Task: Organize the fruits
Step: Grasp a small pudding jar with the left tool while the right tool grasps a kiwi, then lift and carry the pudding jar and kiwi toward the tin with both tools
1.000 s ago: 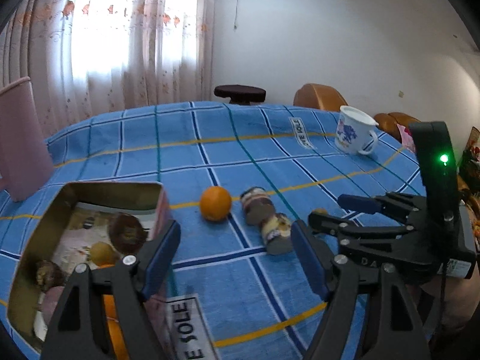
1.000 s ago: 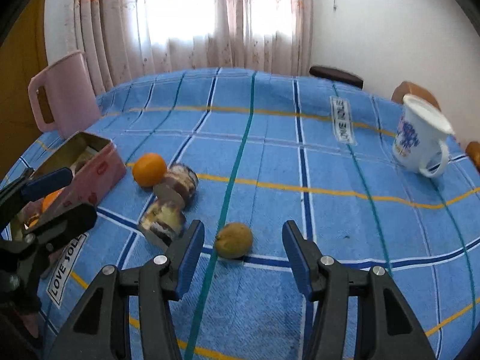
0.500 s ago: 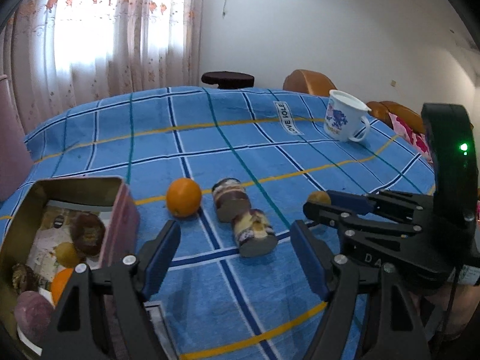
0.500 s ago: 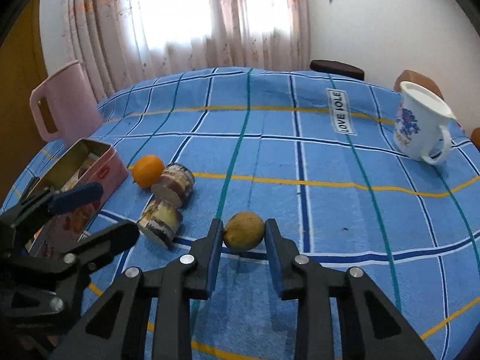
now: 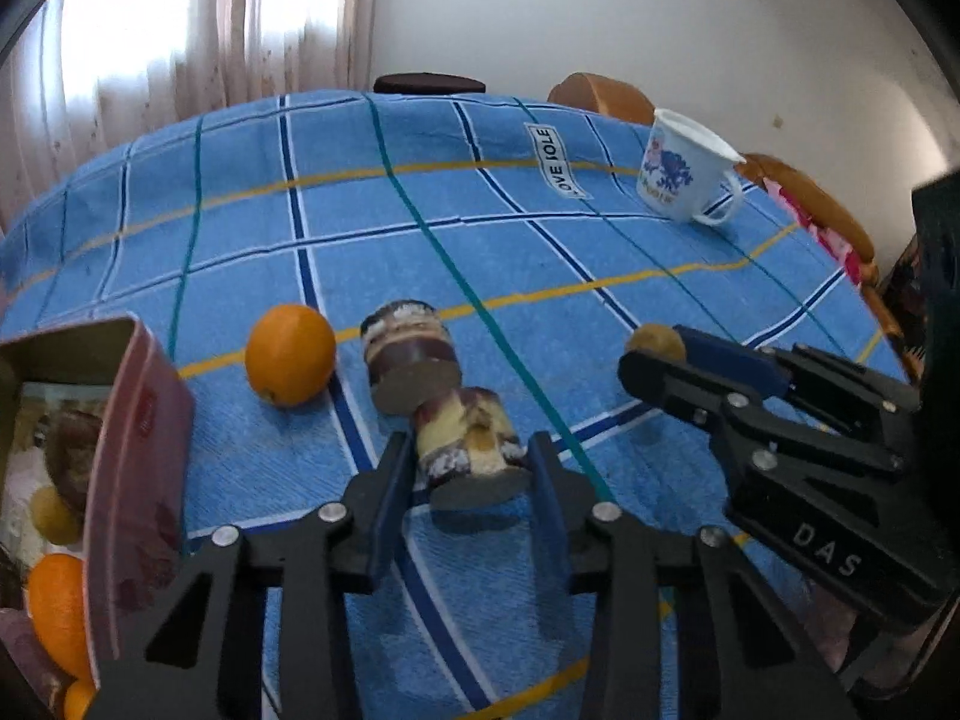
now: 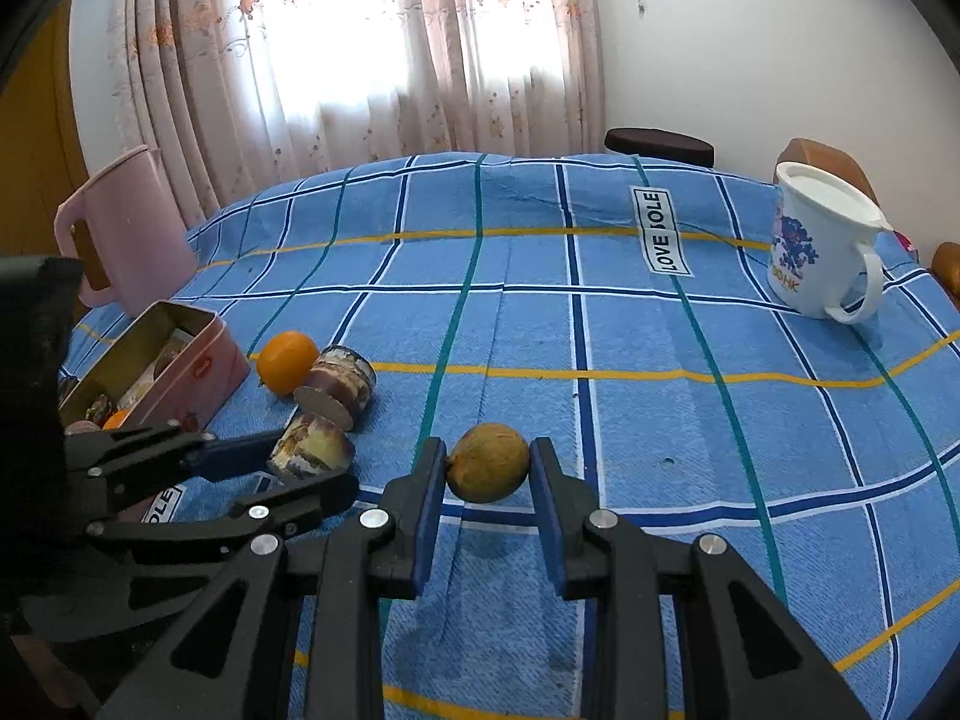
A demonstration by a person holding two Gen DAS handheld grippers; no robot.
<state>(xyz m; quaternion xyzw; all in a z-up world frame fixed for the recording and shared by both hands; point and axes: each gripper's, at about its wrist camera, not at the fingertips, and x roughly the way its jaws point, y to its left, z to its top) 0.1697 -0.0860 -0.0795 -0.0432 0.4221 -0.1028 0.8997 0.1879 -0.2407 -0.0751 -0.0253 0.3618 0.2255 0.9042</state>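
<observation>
Right of the tin [image 6: 198, 354], the right gripper [image 6: 487, 474] pinches the brownish fruit [image 6: 487, 463], the left gripper [image 5: 471, 468] clasps a jar [image 5: 468, 444]; lifting probably follows.

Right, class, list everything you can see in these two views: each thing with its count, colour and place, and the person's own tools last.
tablecloth: one, blue check, covers the table
orange: one, orange, on the cloth beside the tin
dessert cups: two, brown and cream, lying on their sides right of the orange
small fruit: one, brownish yellow, between the right gripper's fingers
tin: one, pink outside, open, left edge, holding several fruits
mug: one, white with blue print, far right
jug: one, pink, far left
stool: one, dark, behind the table
curtain: pale, at the window
left gripper: black, fingers closely flanking the nearer cup, contact unclear
right gripper: black, closed on the small fruit
</observation>
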